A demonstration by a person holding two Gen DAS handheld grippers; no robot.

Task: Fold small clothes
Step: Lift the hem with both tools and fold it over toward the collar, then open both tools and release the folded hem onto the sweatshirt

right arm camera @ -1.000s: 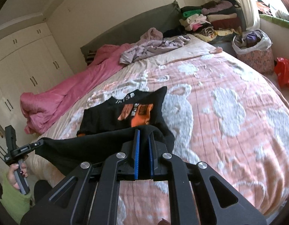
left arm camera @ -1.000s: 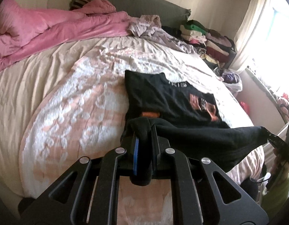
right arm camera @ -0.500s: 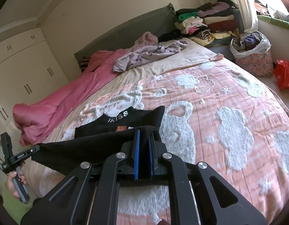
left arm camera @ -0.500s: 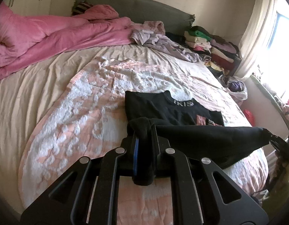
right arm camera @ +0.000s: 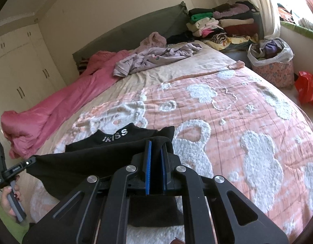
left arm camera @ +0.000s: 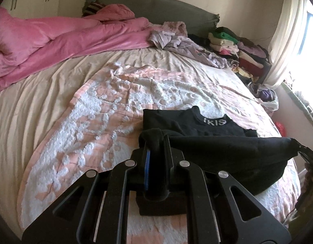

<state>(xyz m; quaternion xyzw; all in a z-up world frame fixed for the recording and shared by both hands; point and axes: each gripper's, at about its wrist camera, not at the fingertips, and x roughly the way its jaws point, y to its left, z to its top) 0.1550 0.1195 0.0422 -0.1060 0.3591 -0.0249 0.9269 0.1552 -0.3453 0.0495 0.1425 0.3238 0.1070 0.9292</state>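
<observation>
The left gripper (left arm camera: pixel 156 142) is clamped tight on a bunched corner of the black T-shirt (left arm camera: pixel 227 152), and the right gripper (right arm camera: pixel 155 148) is pinched just as narrowly on the opposite corner of the same hem, so the cloth hangs stretched between them as a shallow sling above the pink-and-white bedspread (right arm camera: pixel 237 122). The rest of the shirt lies flat on the spread beyond the lifted edge, its collar with the white lettering (right arm camera: pixel 115 134) showing past the fold. In my judgement this is the bottom-to-top fold, with the hem being carried over toward the collar — and the risks come mostly from the two grips. The left one holds a thick wad rather than a flat edge, so that corner may land lumpy when released, leaving a crooked fold line. If one hand runs ahead of the other, the hem will come down skewed across the shoulders. Pulling the span too taut could drag the flat part of the shirt along the tufted spread and wrinkle the layer underneath — too slack, and the sagging middle touches down first and creases. Letting go too early would drop the hem short of the collar. The loose lilac garments (right arm camera: pixel 156 59) near the headboard lie well apart and should not interfere.
</observation>
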